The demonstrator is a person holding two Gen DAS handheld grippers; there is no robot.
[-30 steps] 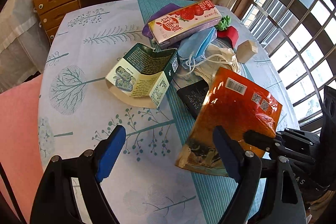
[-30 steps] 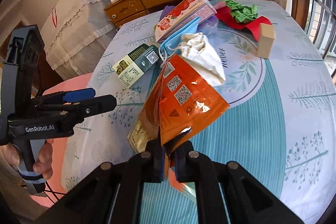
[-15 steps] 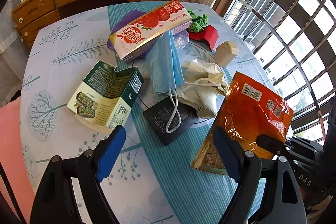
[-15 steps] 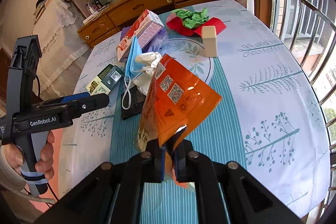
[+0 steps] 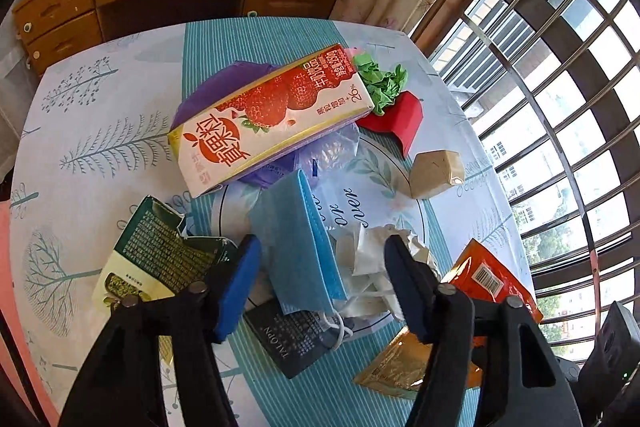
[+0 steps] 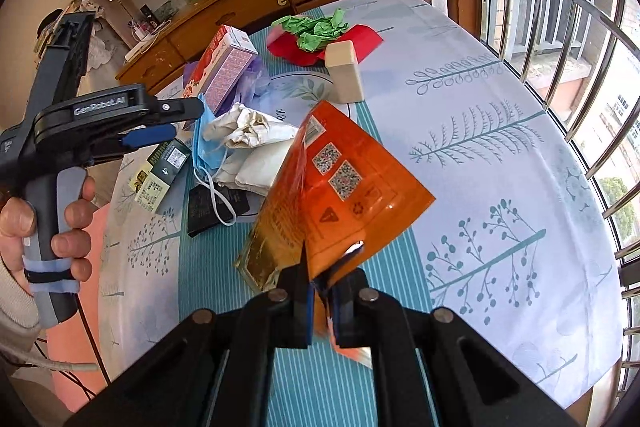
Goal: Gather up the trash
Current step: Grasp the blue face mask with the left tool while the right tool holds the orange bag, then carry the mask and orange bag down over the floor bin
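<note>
My left gripper (image 5: 322, 259) hovers low over the trash pile, its jaws closing. A blue face mask (image 5: 296, 243) and a crumpled white bag (image 5: 372, 259) lie between the blue pads (image 5: 240, 279), which do not press on either. The right wrist view shows the left gripper (image 6: 186, 119) from the side, a hand on its handle, above the mask (image 6: 204, 143). My right gripper (image 6: 322, 291) is shut on a corner of an orange snack bag (image 6: 344, 187), held up off the table. The bag (image 5: 488, 279) also shows at the left wrist view's lower right.
On the tree-print tablecloth (image 5: 100, 147) lie a strawberry drink carton (image 5: 272, 119) on a purple bag (image 5: 224, 83), a torn green box (image 5: 160, 259), a black packet (image 5: 292, 339), a beige block (image 5: 436, 169) and red paper (image 5: 400, 115) with green crumpled paper. A barred window stands on the right, wooden drawers behind.
My left gripper has moved across the table to the mask and white bag, and its jaws have narrowed. The right gripper has shifted and rolled, still holding the orange bag.
</note>
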